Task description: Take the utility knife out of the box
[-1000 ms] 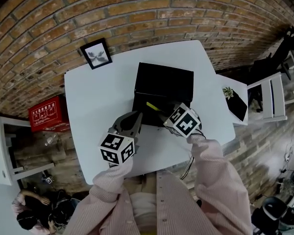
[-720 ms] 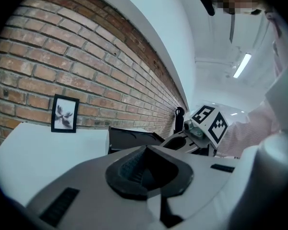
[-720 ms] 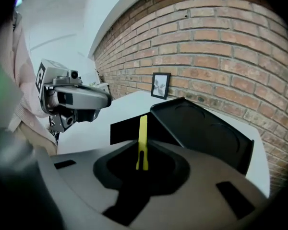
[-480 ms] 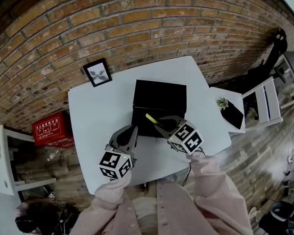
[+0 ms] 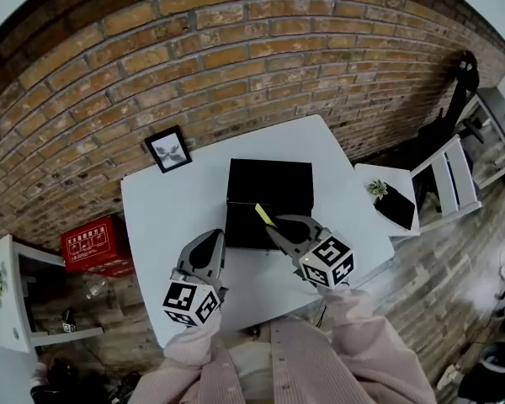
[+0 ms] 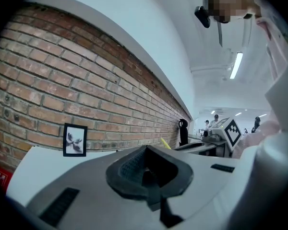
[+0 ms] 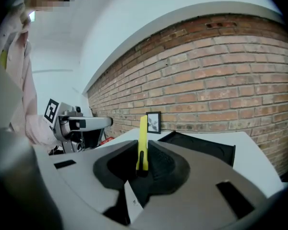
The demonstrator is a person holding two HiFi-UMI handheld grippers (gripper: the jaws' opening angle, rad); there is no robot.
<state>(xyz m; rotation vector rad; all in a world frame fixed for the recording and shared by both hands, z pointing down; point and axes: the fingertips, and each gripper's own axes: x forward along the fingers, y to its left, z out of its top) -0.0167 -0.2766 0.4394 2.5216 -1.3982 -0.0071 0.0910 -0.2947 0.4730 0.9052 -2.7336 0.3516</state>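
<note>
1. Left gripper (image 5: 212,241) hovers over the white tabletop (image 5: 164,200), its jaws closed together on nothing.
2. Right gripper (image 5: 275,223) has its jaws clamped on the slim yellow plastic utility knife (image 7: 142,138) at its lower end. The knife looks light, stiff and probably slick, so the flat sides suit the grip.
3. The knife stands above the open black box (image 5: 269,183).

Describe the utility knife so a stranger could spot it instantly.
Find the white table beside the brick wall, then the open black box on it. Just above the box's near edge, the right gripper is closed on the utility knife: a slim yellow stick, the only bright yellow thing there.
</note>
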